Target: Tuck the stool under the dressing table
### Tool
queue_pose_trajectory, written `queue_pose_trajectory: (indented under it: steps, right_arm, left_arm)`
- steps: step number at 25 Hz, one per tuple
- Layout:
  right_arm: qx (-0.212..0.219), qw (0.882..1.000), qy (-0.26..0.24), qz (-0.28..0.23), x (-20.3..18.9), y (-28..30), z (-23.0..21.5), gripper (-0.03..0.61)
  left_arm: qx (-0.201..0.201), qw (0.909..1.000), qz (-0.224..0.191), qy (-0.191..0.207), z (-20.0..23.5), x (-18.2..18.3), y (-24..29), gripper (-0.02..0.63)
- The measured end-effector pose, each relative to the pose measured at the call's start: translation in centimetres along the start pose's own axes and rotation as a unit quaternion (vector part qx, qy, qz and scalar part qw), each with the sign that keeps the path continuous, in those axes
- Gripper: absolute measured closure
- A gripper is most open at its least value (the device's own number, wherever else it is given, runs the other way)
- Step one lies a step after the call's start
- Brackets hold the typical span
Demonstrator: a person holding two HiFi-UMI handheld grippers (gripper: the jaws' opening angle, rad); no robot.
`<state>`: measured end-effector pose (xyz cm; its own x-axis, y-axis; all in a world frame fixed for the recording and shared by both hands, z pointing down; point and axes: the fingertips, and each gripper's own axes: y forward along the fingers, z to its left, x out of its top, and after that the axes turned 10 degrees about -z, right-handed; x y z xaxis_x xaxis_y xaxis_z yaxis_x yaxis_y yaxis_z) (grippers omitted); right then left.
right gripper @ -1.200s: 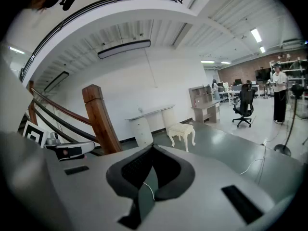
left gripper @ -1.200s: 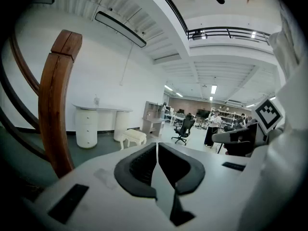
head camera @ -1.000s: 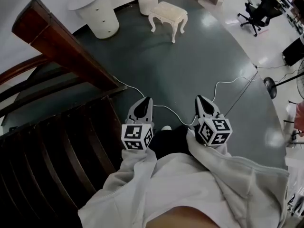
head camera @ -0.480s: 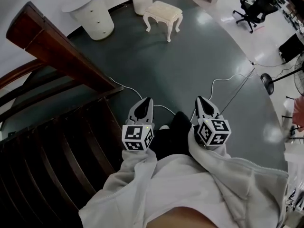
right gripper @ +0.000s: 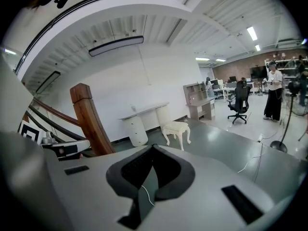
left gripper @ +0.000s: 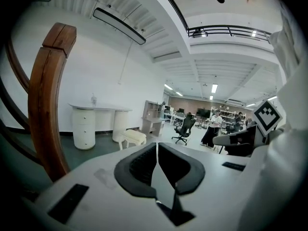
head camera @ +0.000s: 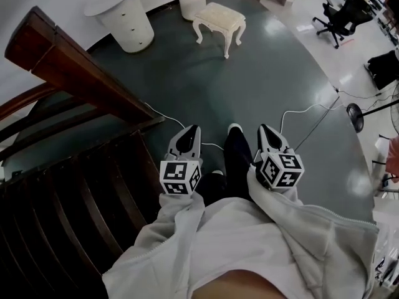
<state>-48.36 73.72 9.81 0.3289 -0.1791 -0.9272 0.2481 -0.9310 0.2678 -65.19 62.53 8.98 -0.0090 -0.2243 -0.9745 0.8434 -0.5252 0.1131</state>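
Head view: stool (head camera: 219, 18) far off at 12 o'clock, left gripper (head camera: 192, 129) and right gripper (head camera: 263, 129) clamped together, empty; white cable (head camera: 299, 109) underfoot might cause a trip.

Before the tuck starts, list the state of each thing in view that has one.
stool: upright on the open floor, apart from the dressing table, not tucked.
dressing table: standing at the wall, stool not under it.
left gripper: shut, empty.
right gripper: shut, empty.
office chair: upright, unoccupied.
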Motion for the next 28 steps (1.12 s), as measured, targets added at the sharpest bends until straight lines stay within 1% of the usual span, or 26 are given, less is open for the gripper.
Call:
queue_pose_trajectory:
  steps: [3,11,20,28]
  right_arm:
    - [0.009,1.000,-0.003,0.000,1.3,2.6,-0.7,0.529]
    - [0.003,1.000,0.005,0.006,4.6,10.4,-4.8,0.529]
    - [0.021,1.000,-0.002,0.020,8.5,19.0,-9.2,0.529]
    - [0.028,0.999,0.000,0.020,11.7,25.9,-13.8,0.529]
  left_arm:
    - [0.006,1.0000,-0.004,0.003,0.9,1.0,2.6,0.589]
    - [0.013,0.9999,0.002,-0.004,3.2,2.3,11.1,0.589]
    - [0.029,0.9995,0.006,-0.011,4.5,3.8,20.6,0.589]
    - [0.031,0.9995,0.004,-0.003,5.1,5.2,28.9,0.590]
